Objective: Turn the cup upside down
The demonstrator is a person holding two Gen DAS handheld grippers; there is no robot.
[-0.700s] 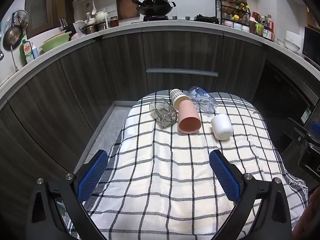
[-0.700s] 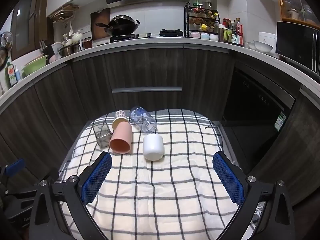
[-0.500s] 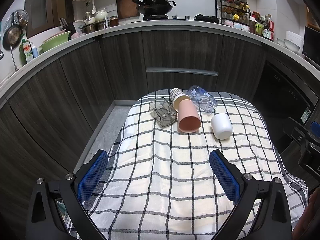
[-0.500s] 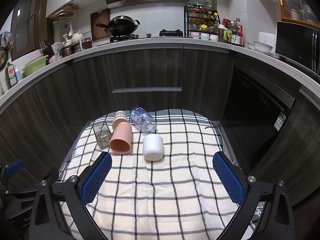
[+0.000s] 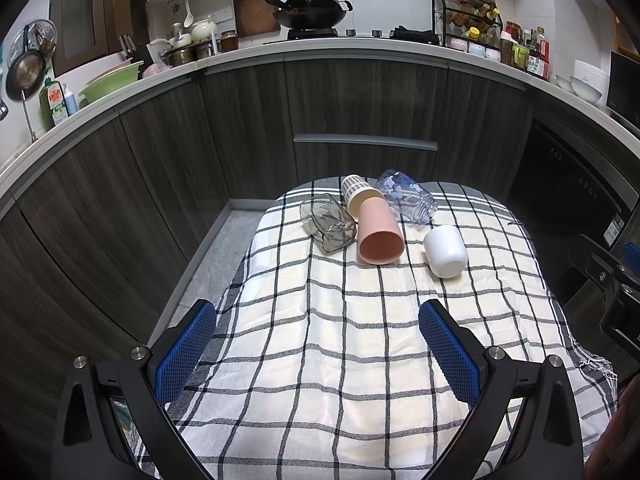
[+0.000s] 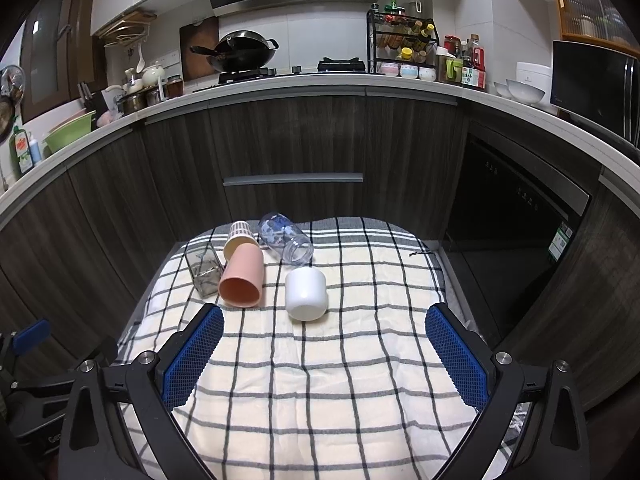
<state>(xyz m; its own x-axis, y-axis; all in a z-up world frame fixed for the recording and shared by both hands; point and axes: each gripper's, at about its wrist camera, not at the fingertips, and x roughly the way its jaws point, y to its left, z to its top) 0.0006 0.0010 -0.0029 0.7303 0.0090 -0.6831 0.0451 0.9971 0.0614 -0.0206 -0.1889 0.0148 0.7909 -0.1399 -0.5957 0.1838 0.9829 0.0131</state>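
pink cup (image 6: pixel 241 280) on its side, hollow, mouth near | white cup (image 6: pixel 306 294) right, apart | grey glass (image 6: pixel 203 268) left, touching | left gripper (image 5: pixel 318 354), right gripper (image 6: pixel 325 356) spread wide, grasping nothing

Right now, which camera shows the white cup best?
Right wrist view: the white cup lies nearer and larger, just ahead between the open fingers. The left wrist view shows the same cup smaller, off to the right.

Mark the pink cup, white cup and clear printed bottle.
pink cup (image 6: pixel 244 270), right wrist view, on its side wall.
white cup (image 6: pixel 306 288), right wrist view, on its outer wall.
clear printed bottle (image 5: pixel 404 196), left wrist view, on its printed body.
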